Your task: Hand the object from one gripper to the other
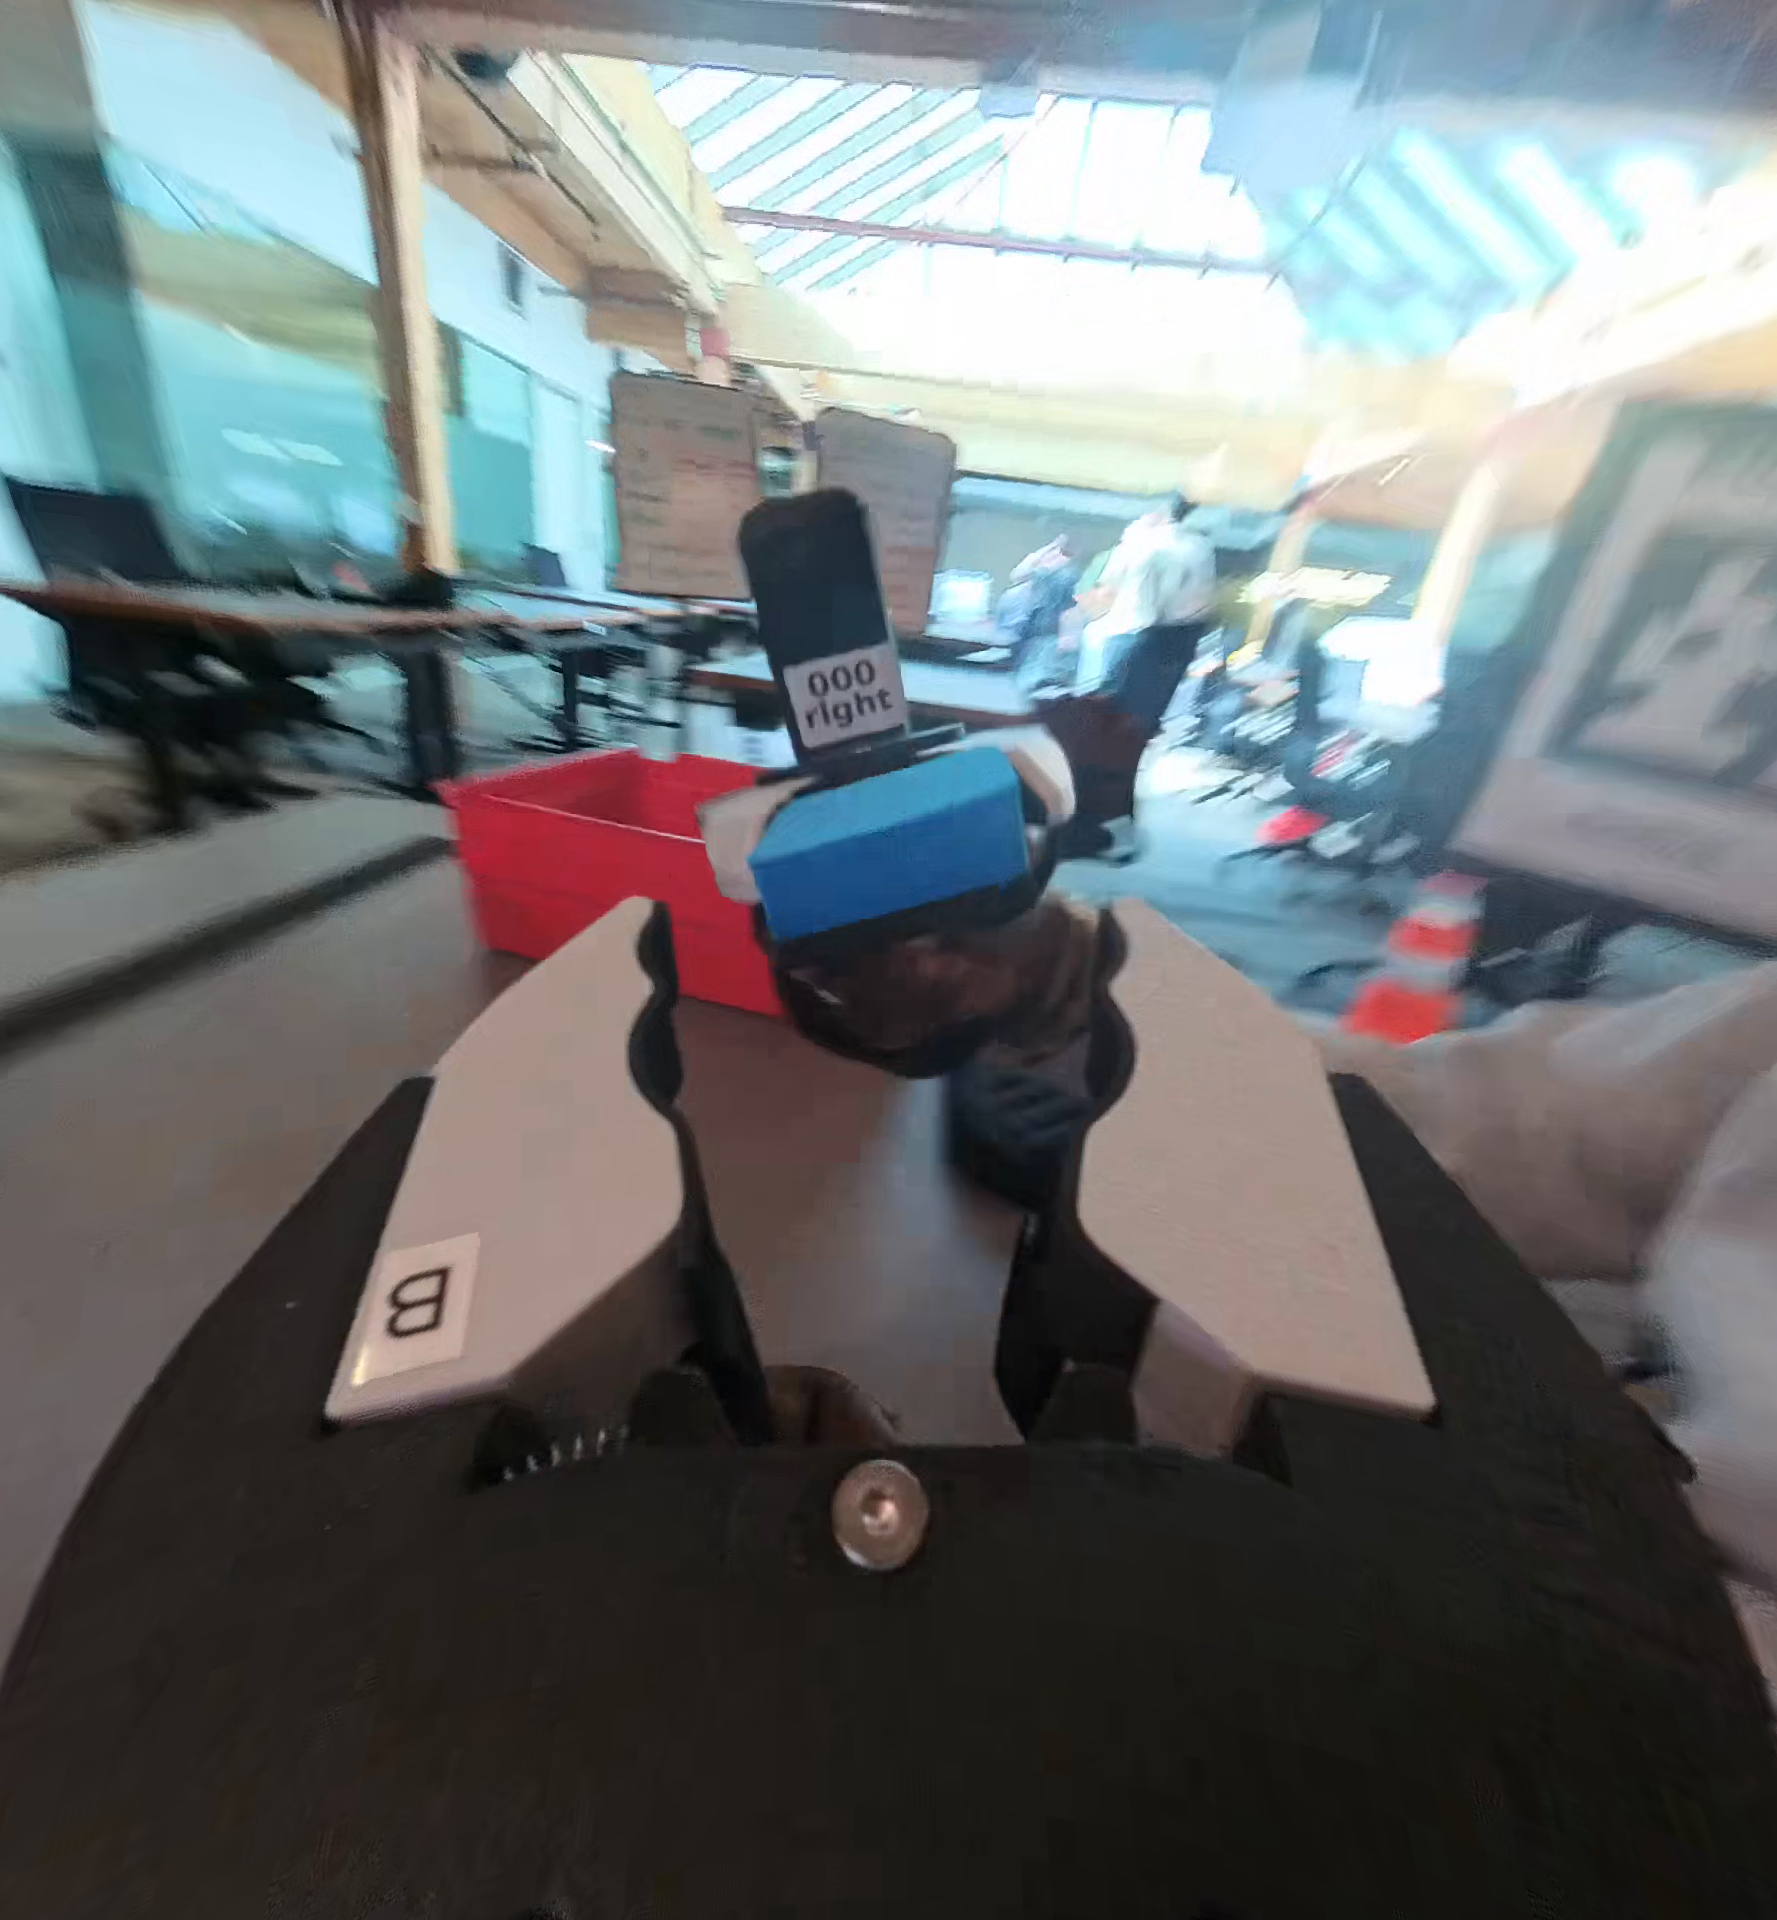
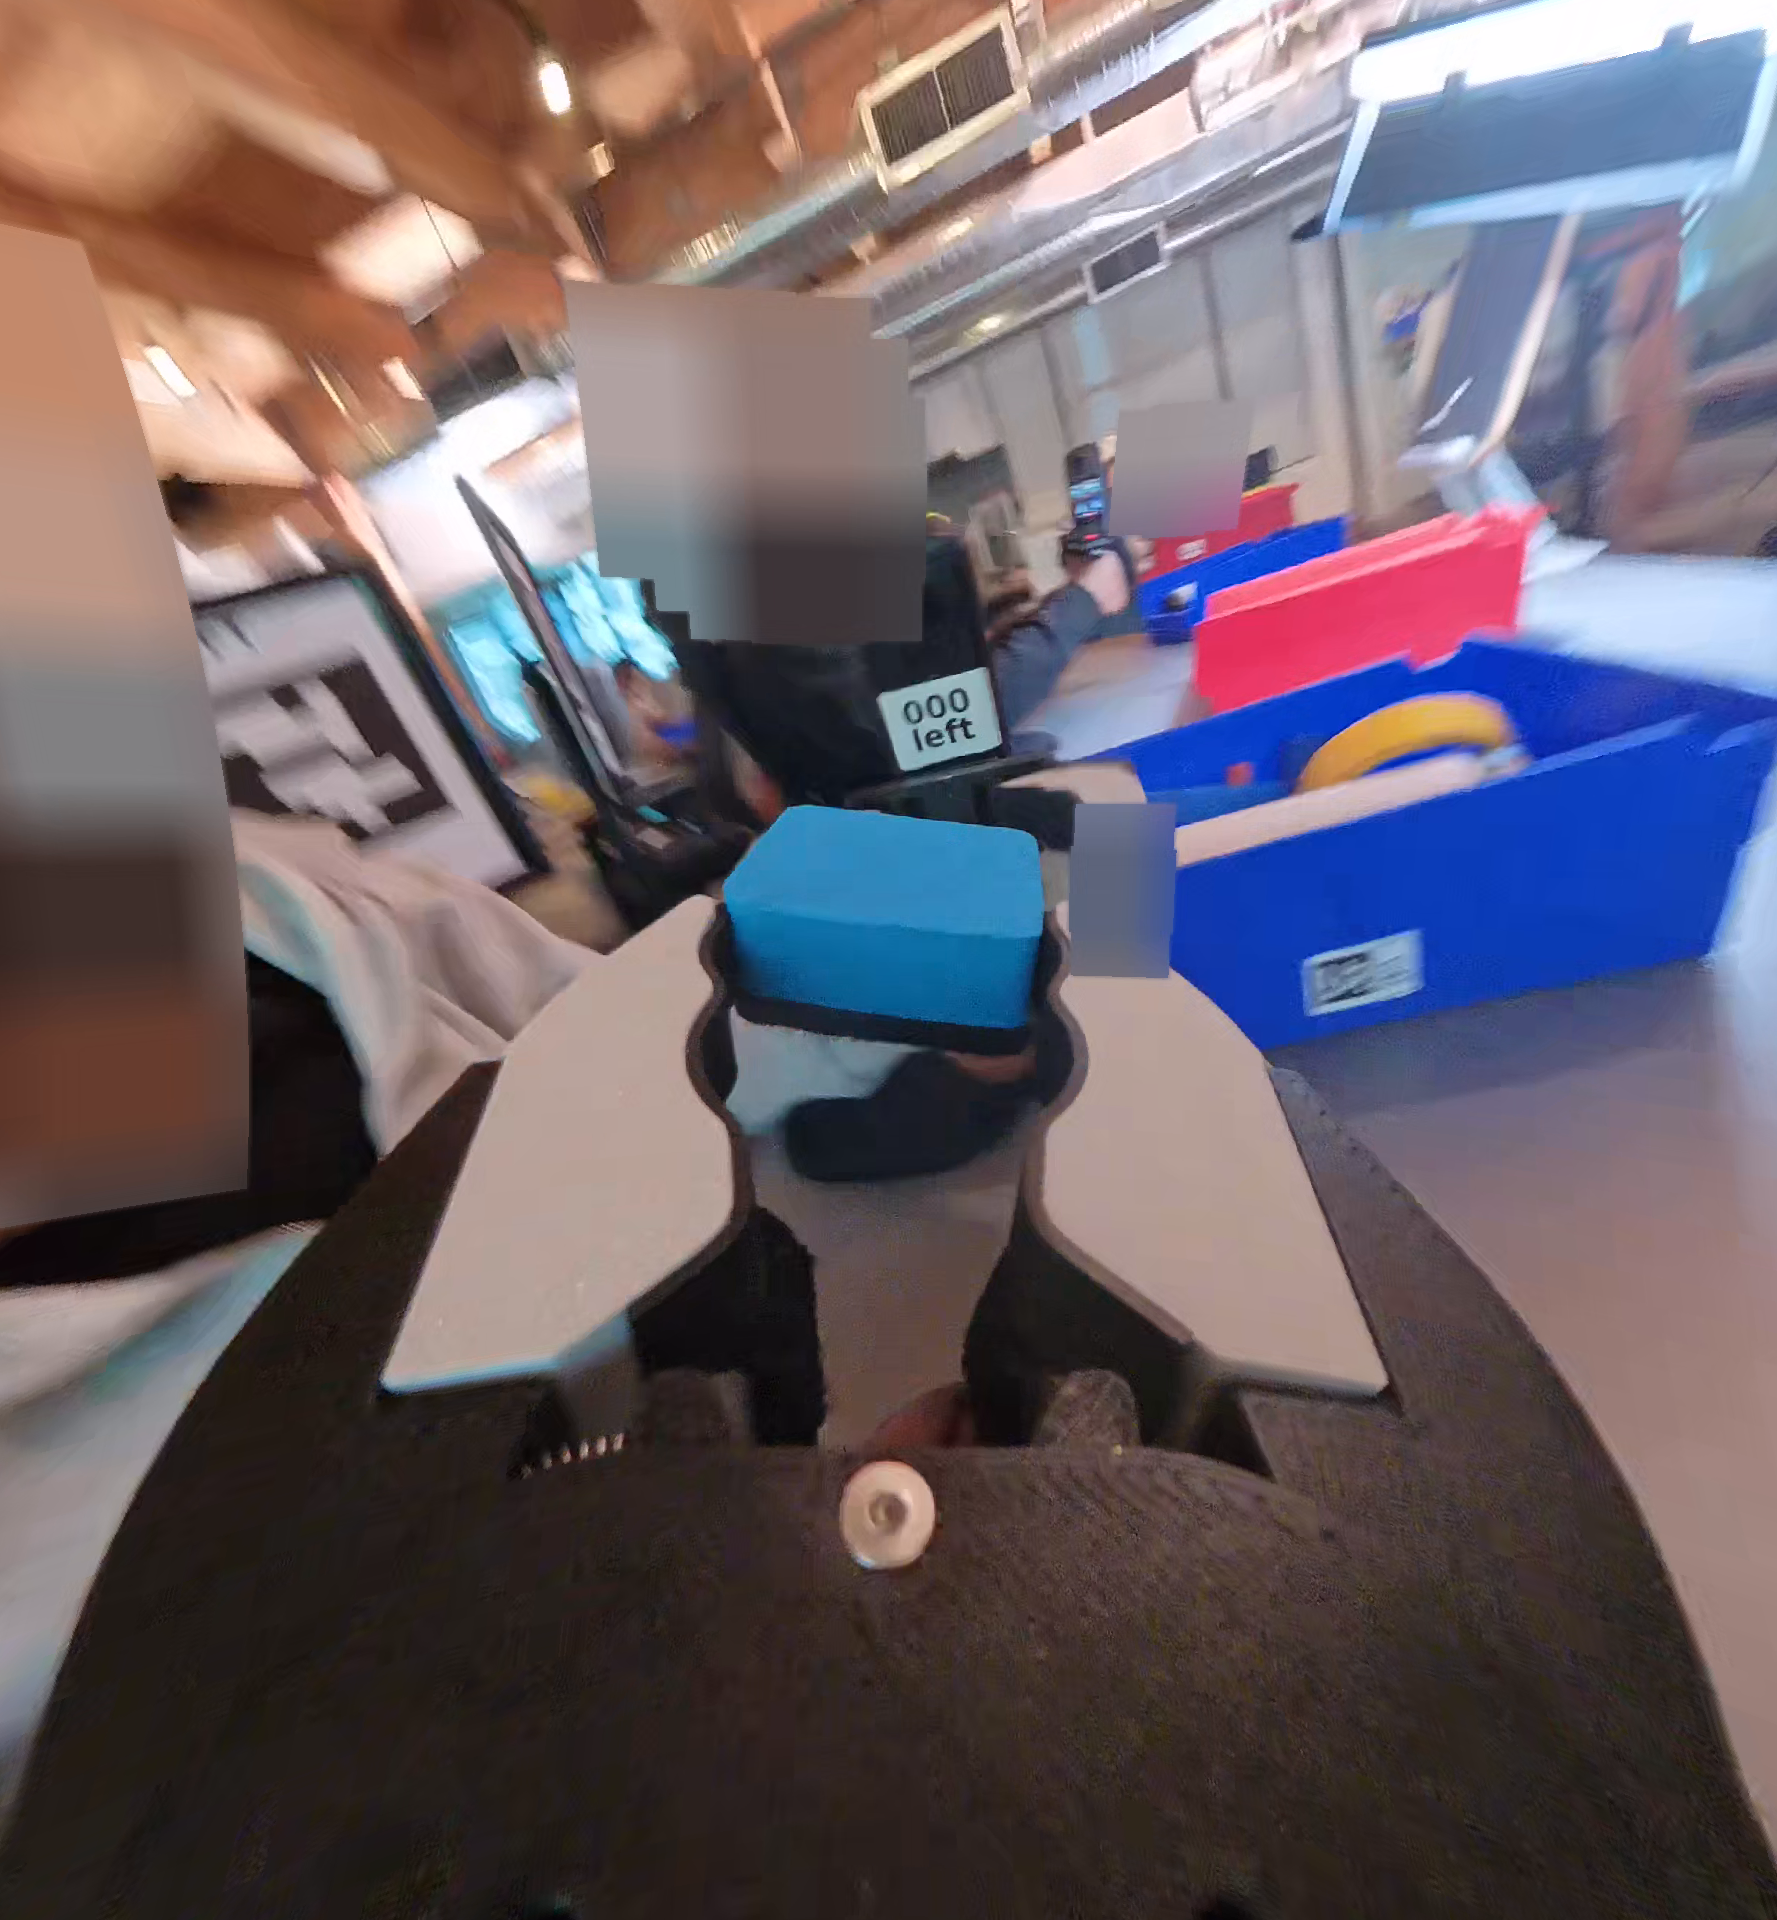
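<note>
While tip-forward, right gripper (image 2: 879, 940) around block (image 2: 884, 894)

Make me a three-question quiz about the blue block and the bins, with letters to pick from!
1. Where is the blue block?
A. lying in the red bin
B. between the right gripper's fingers
C. flat on the table

2. What colour is the bin with the yellow tape roll in it?
A. green
B. blue
C. white

3. How is the left gripper?
A. open, with nothing in it
B. shut on a cup
C. shut on the tape roll

Answers:
1 B: the right wrist view shows the block pinched at the tips of the right gripper.
2 B: the bin's walls are blue.
3 A: the left wrist view shows its fingers spread wide with a bare gap between them.
</note>
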`<action>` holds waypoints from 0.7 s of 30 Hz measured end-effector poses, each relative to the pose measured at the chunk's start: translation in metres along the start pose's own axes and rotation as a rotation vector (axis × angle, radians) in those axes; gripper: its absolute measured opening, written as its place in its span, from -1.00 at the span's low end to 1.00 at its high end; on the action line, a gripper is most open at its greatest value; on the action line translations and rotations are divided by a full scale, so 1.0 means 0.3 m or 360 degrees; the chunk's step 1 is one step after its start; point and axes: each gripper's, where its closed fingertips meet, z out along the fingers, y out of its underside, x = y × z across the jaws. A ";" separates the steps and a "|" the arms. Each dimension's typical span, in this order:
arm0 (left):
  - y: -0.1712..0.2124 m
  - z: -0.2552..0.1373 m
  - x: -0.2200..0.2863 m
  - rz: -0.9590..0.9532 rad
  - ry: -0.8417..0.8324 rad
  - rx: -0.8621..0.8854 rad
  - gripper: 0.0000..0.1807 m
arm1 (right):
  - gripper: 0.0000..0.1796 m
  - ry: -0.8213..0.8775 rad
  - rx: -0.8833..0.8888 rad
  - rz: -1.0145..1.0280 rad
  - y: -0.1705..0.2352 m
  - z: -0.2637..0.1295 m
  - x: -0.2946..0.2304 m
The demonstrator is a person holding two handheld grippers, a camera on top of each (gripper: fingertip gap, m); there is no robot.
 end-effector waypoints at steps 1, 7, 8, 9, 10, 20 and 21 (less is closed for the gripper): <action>-0.006 0.001 0.013 -0.0153 0.0085 0.0023 -0.12 | -0.38 0.0062 -0.0041 -0.0193 0.000 0.005 -0.010; -0.005 0.003 0.039 -0.0062 0.0121 0.0044 -0.23 | -0.38 0.0128 -0.0120 -0.0554 0.010 0.031 -0.042; -0.001 0.004 0.042 -0.0031 0.0118 0.0034 -0.26 | -0.38 0.0117 -0.0124 -0.0537 0.014 0.034 -0.041; 0.001 0.006 0.045 -0.0022 0.0124 0.0031 -0.29 | -0.38 0.0112 -0.0133 -0.0533 0.019 0.037 -0.040; 0.002 0.006 0.046 -0.0029 0.0130 0.0036 -0.33 | -0.38 0.0106 -0.0147 -0.0535 0.025 0.041 -0.041; 0.012 0.000 0.037 0.0539 -0.0016 -0.0022 -0.43 | -0.14 -0.0046 0.0039 0.0347 0.001 0.018 0.001; 0.017 0.001 0.032 0.0626 -0.0049 -0.0053 -0.42 | -0.13 -0.0087 0.0061 0.0595 0.009 0.004 0.023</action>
